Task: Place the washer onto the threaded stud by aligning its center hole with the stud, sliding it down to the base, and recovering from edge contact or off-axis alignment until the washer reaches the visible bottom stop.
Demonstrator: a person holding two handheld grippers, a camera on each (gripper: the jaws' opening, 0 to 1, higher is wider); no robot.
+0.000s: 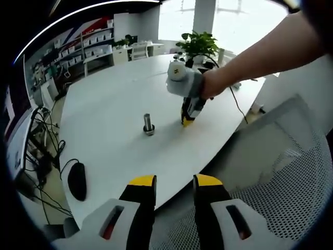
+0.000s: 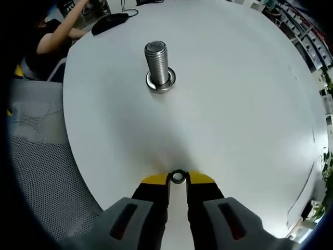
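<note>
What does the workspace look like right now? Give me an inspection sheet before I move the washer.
Surface: round white table, bare around the work.
Job's things: upright threaded steel stud on its flanged base; small metal washer pinched at the right gripper's tips, apart from the stud.
Clutter: black computer mouse at the table edge.
Grippers: right gripper shut on the washer, low at the table; left gripper open, held back off the table.
Cables: black cable trailing off the table.
Surroundings: grey mesh chair, potted green plant, shelving.
</note>
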